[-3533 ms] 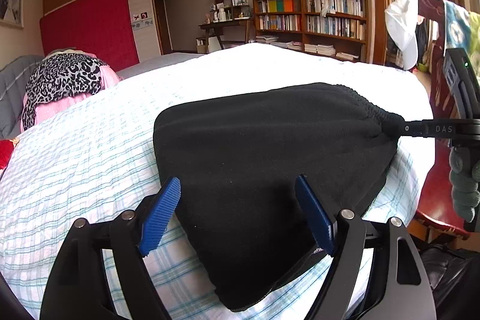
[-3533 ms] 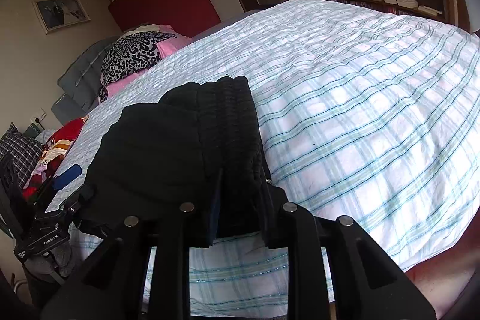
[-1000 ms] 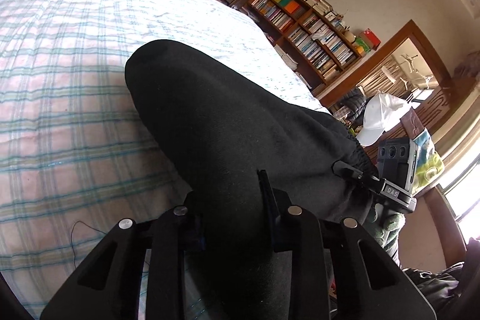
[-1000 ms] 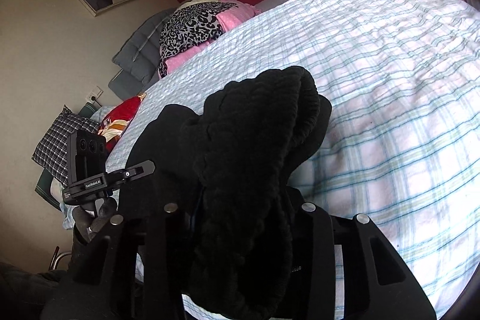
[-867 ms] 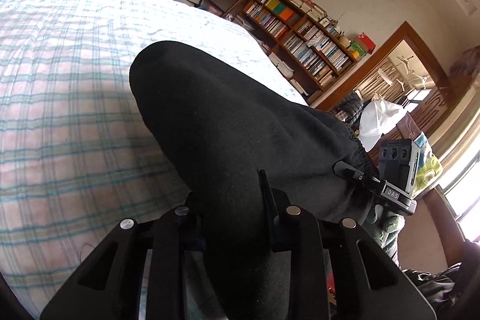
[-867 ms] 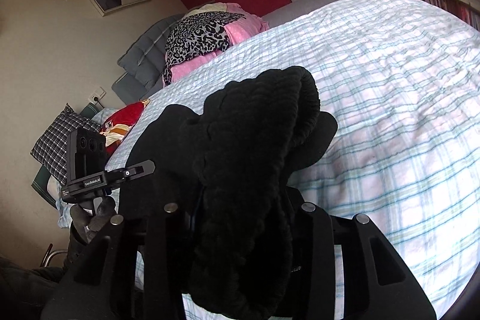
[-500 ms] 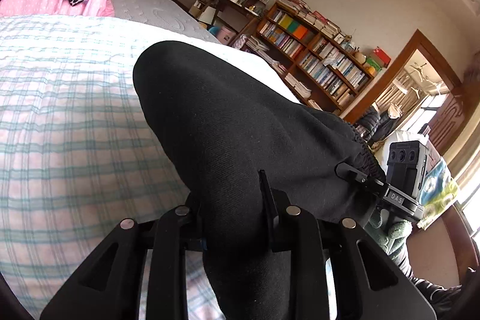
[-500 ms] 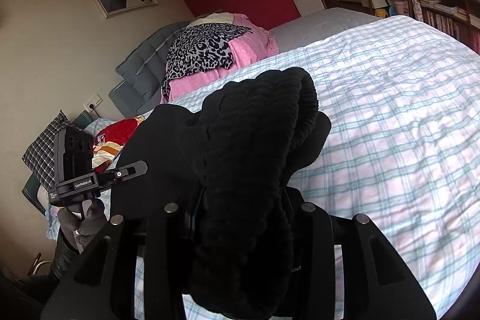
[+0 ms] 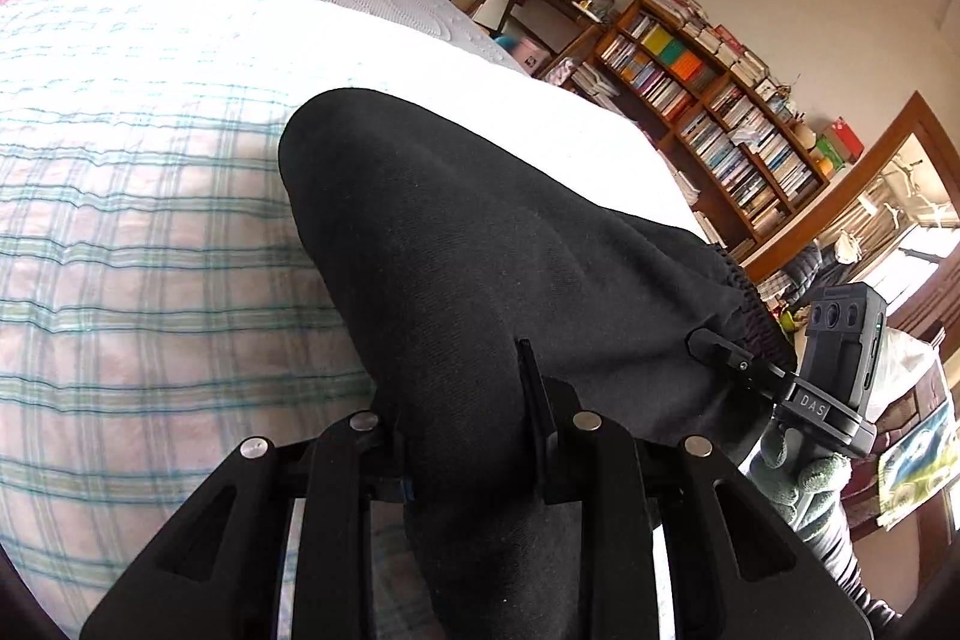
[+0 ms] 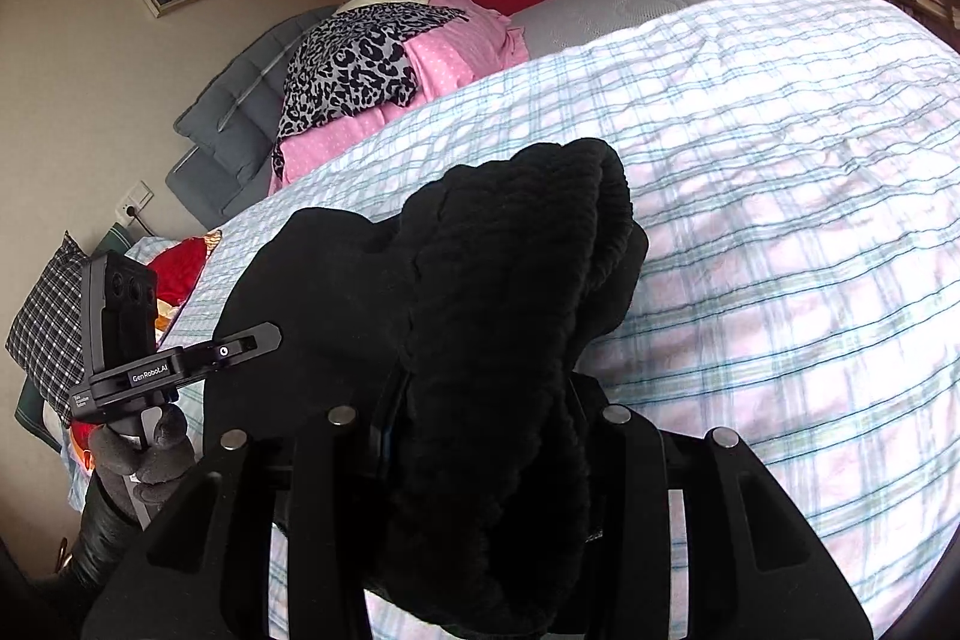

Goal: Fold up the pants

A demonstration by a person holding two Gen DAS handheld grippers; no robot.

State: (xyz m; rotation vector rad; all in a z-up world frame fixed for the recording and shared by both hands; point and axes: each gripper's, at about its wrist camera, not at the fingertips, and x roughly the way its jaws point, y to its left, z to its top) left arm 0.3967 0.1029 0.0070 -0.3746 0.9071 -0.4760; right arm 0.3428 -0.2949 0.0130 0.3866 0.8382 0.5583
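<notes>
Pants point(image 9: 480, 250), black, hang over the plaid bed point(image 9: 150, 220) in the left view, left tongs point(image 9: 465, 436) clamped on them; bookshelf point(image 9: 720, 118) at two o'clock. Right view: right tongs point(image 10: 486, 436) clamped on the ribbed waistband point(image 10: 528, 250), pillows point(image 10: 384, 58) at eleven o'clock.

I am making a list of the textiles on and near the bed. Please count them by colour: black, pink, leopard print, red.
Black: 1, the pants, held in both grippers
Pink: 1, the dotted bedding
Leopard print: 1, the cloth lying on the pink bedding
Red: 1, the cloth beside the bed
Total: 4
</notes>
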